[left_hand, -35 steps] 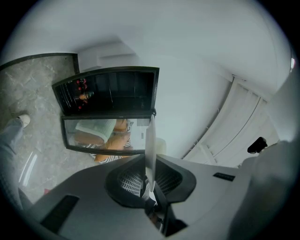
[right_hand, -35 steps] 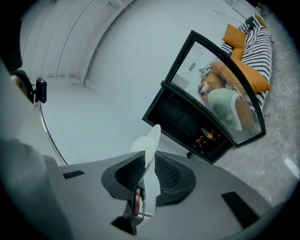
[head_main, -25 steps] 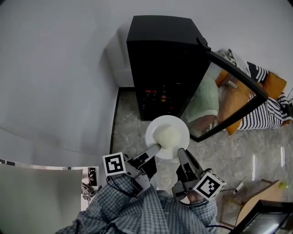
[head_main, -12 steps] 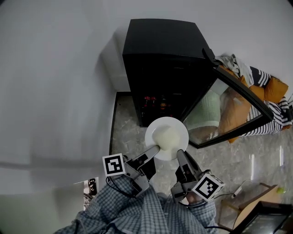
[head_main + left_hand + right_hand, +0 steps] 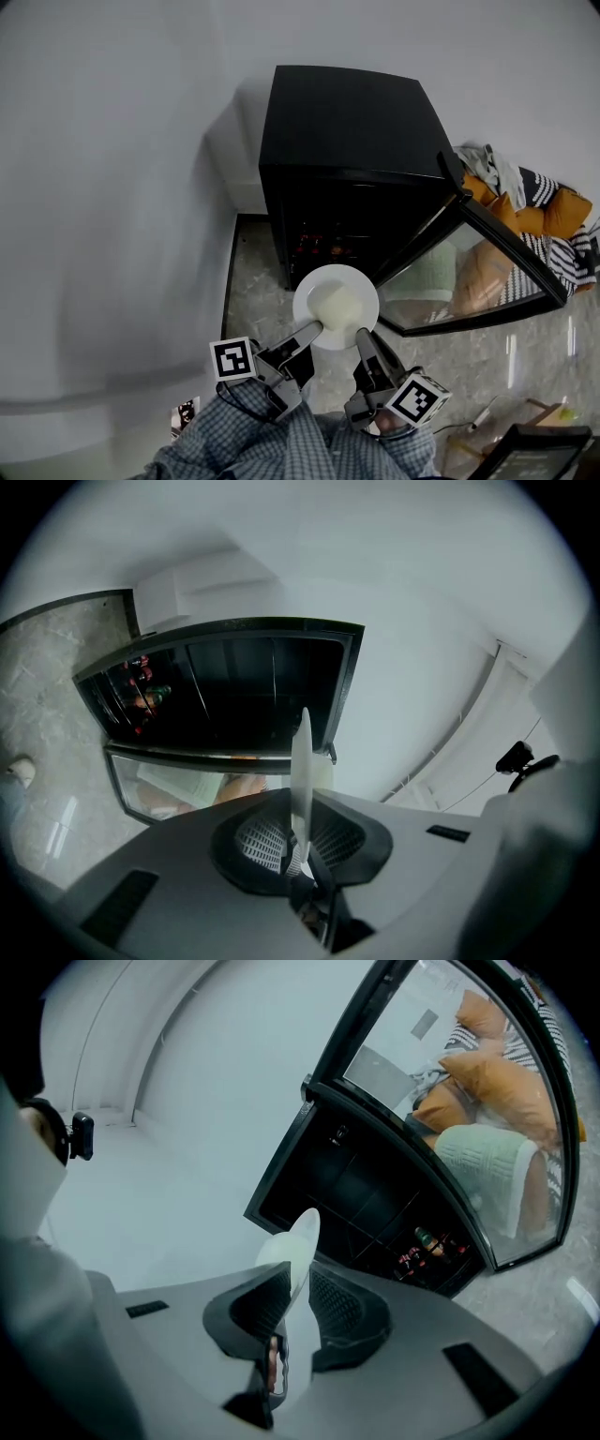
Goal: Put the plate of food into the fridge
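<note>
Now, vs a sec ago, the plate of food (image 5: 336, 305) sits closer to the fridge (image 5: 347, 122). Its far rim overlaps the lower edge of the open front, where floor (image 5: 258, 281) showed btwn them before.

Left gripper (image 5: 314, 330) jaws are clamped on the plate's near-left rim and right gripper (image 5: 362, 336) jaws on its near-right rim. Both gripper views show the plate edge-on btwn the pads.

Straight ahead of the jaws is the dark fridge interior, w/ red-topped bottles (image 5: 319, 246) low inside. The glass door (image 5: 487, 281) hangs open to the right of the right jaws, angled outward. Beyond it lie orange cushions (image 5: 548, 211) and striped cloth (image 5: 530, 150). Left of the left jaws is bare wall (image 5: 112, 187).

The opening is wider than the plate, w/ room on both sides.
</note>
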The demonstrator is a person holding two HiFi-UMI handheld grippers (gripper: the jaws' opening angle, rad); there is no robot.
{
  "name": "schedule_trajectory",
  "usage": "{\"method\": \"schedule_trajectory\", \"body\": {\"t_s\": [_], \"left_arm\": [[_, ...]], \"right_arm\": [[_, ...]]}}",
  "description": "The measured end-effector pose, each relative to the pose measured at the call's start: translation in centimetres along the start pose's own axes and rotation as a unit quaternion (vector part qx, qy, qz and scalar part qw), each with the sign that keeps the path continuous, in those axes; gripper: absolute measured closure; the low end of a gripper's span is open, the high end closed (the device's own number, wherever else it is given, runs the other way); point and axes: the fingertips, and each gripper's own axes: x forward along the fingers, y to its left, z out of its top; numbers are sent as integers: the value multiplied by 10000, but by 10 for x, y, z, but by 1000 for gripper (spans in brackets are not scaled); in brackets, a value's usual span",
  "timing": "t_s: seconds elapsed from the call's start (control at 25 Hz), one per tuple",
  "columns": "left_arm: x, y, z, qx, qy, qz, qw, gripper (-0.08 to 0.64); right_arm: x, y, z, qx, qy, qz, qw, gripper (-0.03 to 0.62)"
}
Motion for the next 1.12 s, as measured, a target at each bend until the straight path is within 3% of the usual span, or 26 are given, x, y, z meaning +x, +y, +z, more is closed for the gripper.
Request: {"method": "schedule_trajectory", "body": {"t_s": [0.44,1.12], "left_arm": [[13,29,43,-332,-199,121,9992,517],[55,86,98,-159,-681,174,9974,517]], "right_arm": [[48,-19,7,140,41,-125,9998,529],[119,-75,34,201,261,27,9995,535]]}}
